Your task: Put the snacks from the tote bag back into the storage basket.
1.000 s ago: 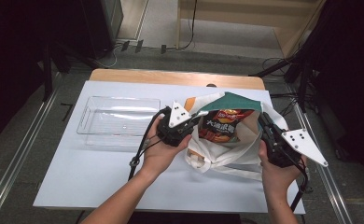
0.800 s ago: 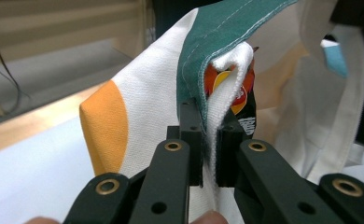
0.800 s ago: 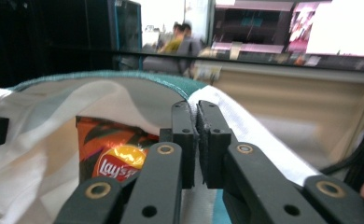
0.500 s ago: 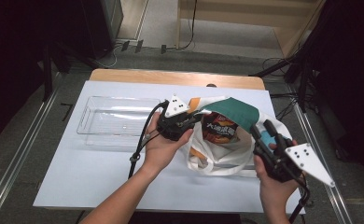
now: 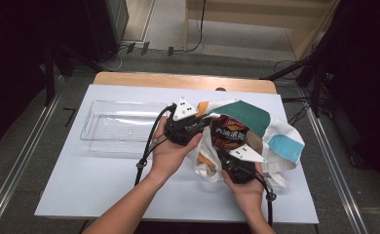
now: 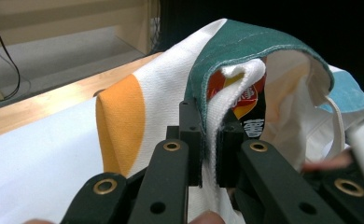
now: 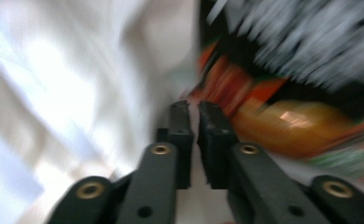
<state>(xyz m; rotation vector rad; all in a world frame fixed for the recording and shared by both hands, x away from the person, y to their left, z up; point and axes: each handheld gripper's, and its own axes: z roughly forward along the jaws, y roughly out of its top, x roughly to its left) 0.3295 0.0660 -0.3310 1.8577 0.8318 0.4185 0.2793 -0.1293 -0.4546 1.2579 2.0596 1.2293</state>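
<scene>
High view: a white cloth tote bag with green, orange and light-blue patches (image 5: 263, 134) lies crumpled on the right half of the pale table top (image 5: 81, 185), mouth held up. A dark red-and-black snack bag (image 5: 229, 134) sits inside the opening. The left gripper (image 5: 198, 126) is at the bag's left rim, jaws pinched on the cloth edge. The right gripper (image 5: 227, 157) is low at the bag's near side, just below the snack bag, its jaws have just been closing; I can't tell from here if cloth is between them. A clear rectangular plastic tray (image 5: 122, 126) sits to the left of the left hand, apart from the bag.

Left gripper view: the jaws are nearly together and clamp a fold of the white rim of the tote (image 6: 227, 107), green patch arching above, the snack bag (image 6: 245, 100) just behind the fold.

Right gripper view: blurred. The jaws stand narrow, almost touching, nothing clearly between the tips. White cloth (image 7: 77, 70) to the left, the snack bag (image 7: 287, 121) right beside the tips.
</scene>
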